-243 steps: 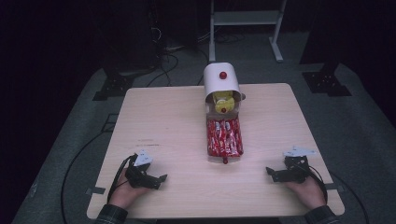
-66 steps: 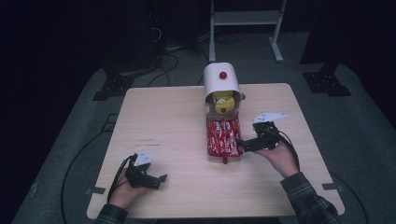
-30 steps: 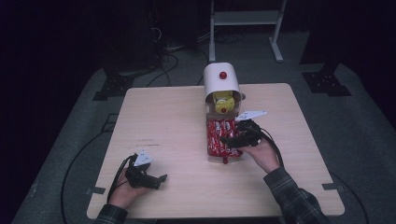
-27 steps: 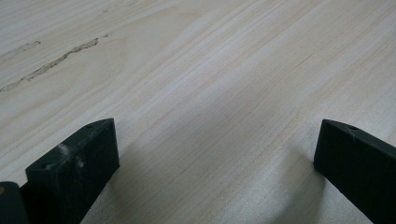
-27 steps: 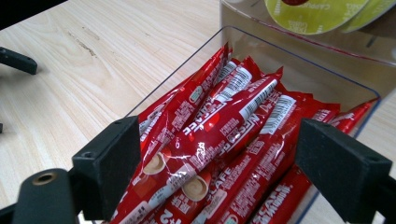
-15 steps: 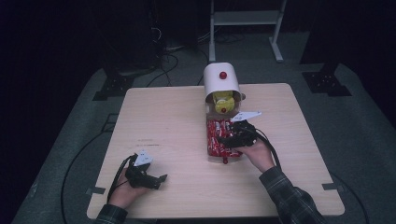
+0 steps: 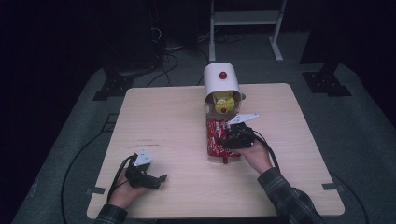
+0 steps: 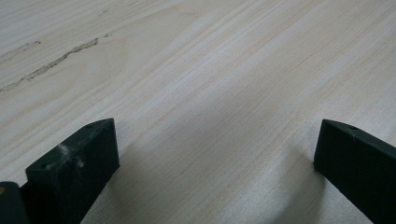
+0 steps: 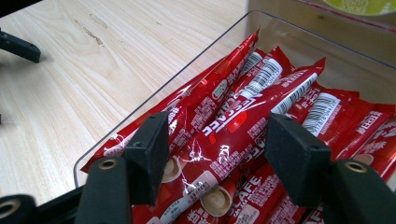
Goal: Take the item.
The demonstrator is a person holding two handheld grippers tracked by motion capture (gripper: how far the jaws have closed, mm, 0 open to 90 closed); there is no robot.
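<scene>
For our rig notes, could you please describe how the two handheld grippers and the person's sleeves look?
Both the left gripper and the right gripper are black, each with two blocky black fingers, a pale three-cornered plate on top and a trailing black cable. The sleeves are dark plaid.

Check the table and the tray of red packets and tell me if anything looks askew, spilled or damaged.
Nothing is spilled or broken. The red coffee sachets lie jumbled and overlapping, all inside the clear tray. The tabletop has a chipped streak in its surface, seen in the left gripper view. The right gripper sits open over the sachets.
</scene>
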